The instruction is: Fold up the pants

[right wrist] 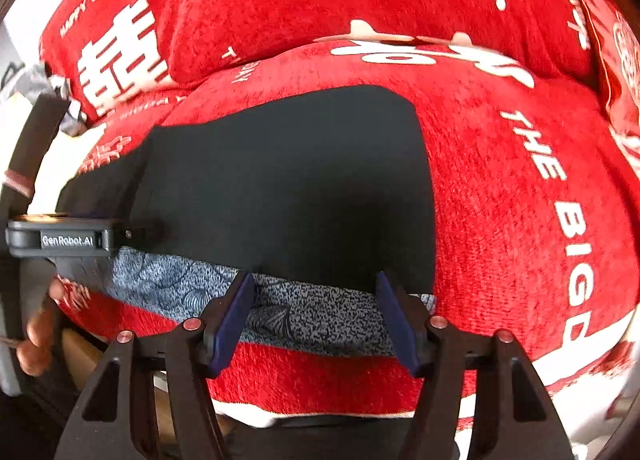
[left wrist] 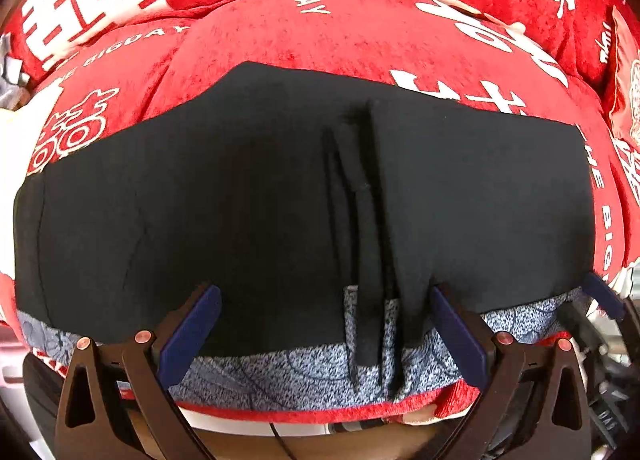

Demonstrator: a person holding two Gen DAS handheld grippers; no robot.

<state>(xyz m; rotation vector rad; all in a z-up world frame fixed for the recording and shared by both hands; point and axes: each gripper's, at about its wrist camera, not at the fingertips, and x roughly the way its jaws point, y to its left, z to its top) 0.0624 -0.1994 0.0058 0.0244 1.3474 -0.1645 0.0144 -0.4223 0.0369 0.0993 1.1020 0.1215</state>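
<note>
My left wrist camera looks forward between my left claw (left wrist: 326, 324), low and close over the near edge of the black pants (left wrist: 256, 196) on the red cushion (left wrist: 280, 40). My right wrist camera faces the same way past my right claw (right wrist: 316, 320), nearer the pants' right edge. Both views share the pants, their speckled blue waistband (left wrist: 288, 372) and the cushion.

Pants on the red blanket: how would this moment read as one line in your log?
task: fold pants | pants: flat on red blanket | left gripper: open, at near edge | right gripper: open, at near edge | nothing gripped
</note>
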